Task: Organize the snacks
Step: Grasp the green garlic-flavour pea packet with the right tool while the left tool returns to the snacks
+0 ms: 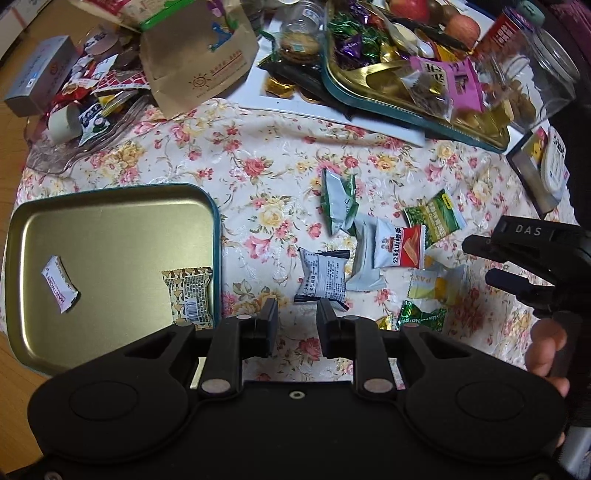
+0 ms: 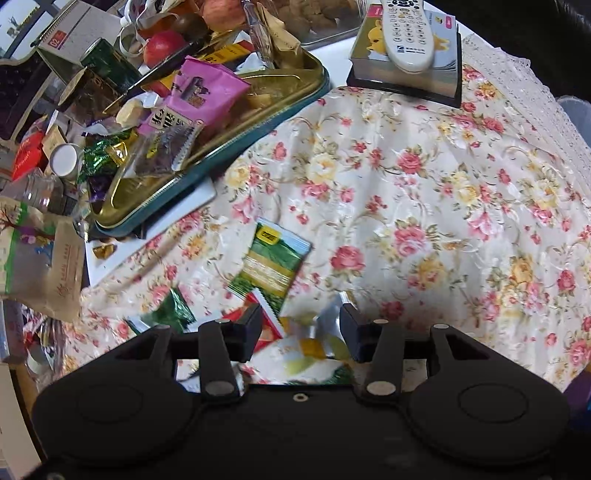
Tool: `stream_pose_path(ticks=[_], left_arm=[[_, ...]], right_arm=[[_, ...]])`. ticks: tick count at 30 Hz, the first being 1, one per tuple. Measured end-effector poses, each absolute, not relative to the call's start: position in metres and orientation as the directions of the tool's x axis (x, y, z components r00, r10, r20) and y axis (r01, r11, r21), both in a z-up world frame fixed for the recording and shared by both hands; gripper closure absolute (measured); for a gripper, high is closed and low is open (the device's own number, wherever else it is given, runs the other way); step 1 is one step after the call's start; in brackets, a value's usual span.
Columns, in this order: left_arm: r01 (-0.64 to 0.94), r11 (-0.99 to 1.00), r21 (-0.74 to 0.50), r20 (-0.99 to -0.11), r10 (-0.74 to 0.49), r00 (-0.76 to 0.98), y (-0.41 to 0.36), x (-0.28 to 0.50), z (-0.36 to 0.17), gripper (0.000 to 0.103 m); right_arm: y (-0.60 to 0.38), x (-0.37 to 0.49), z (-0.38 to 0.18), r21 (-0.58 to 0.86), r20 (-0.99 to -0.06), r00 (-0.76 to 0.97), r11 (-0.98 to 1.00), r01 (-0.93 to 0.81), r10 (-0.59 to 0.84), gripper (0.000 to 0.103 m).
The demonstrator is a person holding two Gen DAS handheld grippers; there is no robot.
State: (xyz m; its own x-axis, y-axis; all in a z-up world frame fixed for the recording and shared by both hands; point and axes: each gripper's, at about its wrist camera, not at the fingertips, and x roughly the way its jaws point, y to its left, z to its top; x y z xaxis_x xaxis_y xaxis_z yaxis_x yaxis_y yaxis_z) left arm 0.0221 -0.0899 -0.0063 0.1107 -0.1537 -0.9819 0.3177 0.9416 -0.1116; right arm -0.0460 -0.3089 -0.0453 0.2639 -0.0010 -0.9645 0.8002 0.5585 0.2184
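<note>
A gold tin tray point(image 1: 110, 229) with a teal rim lies at the left on the floral cloth. It holds a white hawthorn candy point(image 1: 61, 284) and a brown patterned packet point(image 1: 190, 295). Loose snacks lie to its right: a white-and-black packet point(image 1: 325, 277), a silver-green packet point(image 1: 338, 201), a white-and-red packet point(image 1: 400, 247) and a green packet point(image 1: 434, 218) point(image 2: 273, 266). My left gripper point(image 1: 297, 317) hangs just short of the white-and-black packet, jaws narrowly apart with nothing between them. My right gripper point(image 2: 301, 321) point(image 1: 478, 260) stands open over a yellow-and-white packet point(image 2: 310, 343) point(image 1: 432, 286).
A second tin point(image 1: 369, 92) point(image 2: 221, 158) heaped with sweets sits at the back. A paper bag point(image 1: 199, 62), a glass dish of sweets point(image 1: 74, 110) and a glass jar point(image 1: 546, 74) crowd the far side. A remote control point(image 2: 406, 33) rests on a book. A hand point(image 1: 546, 350) shows at the right.
</note>
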Motion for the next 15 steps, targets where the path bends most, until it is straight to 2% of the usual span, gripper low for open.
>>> stream_pose_path(ticks=[15], left_arm=[[0.285, 0.947, -0.149, -0.98, -0.179, 0.085, -0.082, 0.027, -0.006, 0.072]], right_arm=[[-0.308, -0.009, -0.084, 0.227, -0.969, 0.247, 0.422, 0.878, 0.007, 0.053]])
